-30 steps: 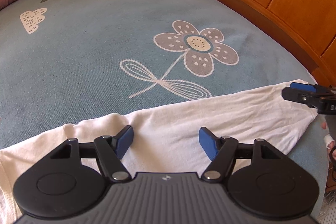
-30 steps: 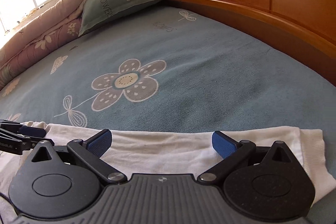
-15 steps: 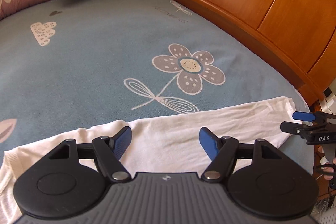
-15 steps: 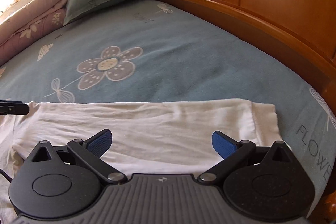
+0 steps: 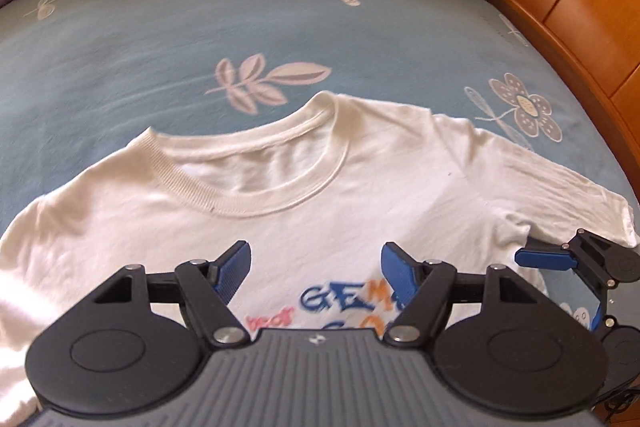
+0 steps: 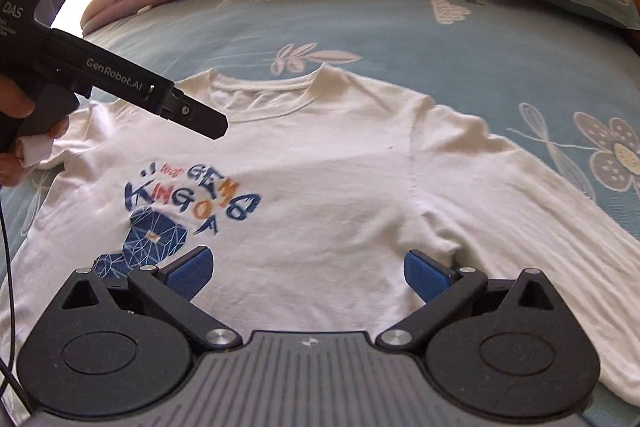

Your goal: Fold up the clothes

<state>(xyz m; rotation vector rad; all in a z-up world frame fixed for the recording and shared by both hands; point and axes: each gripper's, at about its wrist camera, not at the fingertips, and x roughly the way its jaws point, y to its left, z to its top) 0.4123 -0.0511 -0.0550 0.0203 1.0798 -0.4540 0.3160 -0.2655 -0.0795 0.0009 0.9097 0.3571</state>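
views swung round | white T-shirt (image 6: 320, 163) collar and print now visible

Black claw (image 6: 306, 273) frames — blue ribbed pads (image 6: 190, 273), silver screws, grey grooved housing.

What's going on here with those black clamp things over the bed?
A person holds a two-finger gripper in each hand and is about to fold a white T-shirt that lies spread out, print side up, on a blue flowered bedsheet. The left gripper and the right gripper are both open and hold nothing. The right one sits near the shirt's armpit seam; whether either touches the cloth is hard to tell. No fold has been made yet.
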